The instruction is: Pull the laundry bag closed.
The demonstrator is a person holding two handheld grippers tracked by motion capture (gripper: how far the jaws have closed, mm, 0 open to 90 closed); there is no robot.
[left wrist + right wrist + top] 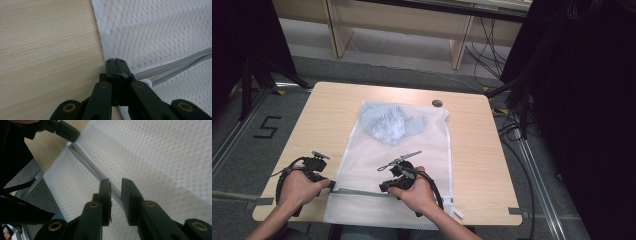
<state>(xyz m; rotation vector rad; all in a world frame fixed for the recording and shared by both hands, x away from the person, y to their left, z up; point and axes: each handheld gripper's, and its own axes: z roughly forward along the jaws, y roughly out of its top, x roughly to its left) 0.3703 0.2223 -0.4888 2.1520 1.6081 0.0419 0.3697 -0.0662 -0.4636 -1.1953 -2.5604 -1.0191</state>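
Mesh bag's [412,150] zipper [87,163] pinched by left gripper [116,65] (right gripper [115,185] straddles it).

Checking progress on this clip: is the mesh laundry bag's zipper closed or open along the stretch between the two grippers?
Closed, as far as shown: the zipper runs as one flat grey line across the mesh laundry bag, no gap showing.

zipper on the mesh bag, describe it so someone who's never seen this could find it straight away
On the light wooden table lies a white mesh laundry bag with a pale blue garment bunched inside its far end. Near the bag's front edge, a grey zipper runs straight across it, between the left gripper and the right gripper. It is the only smooth grey band on the white netting.
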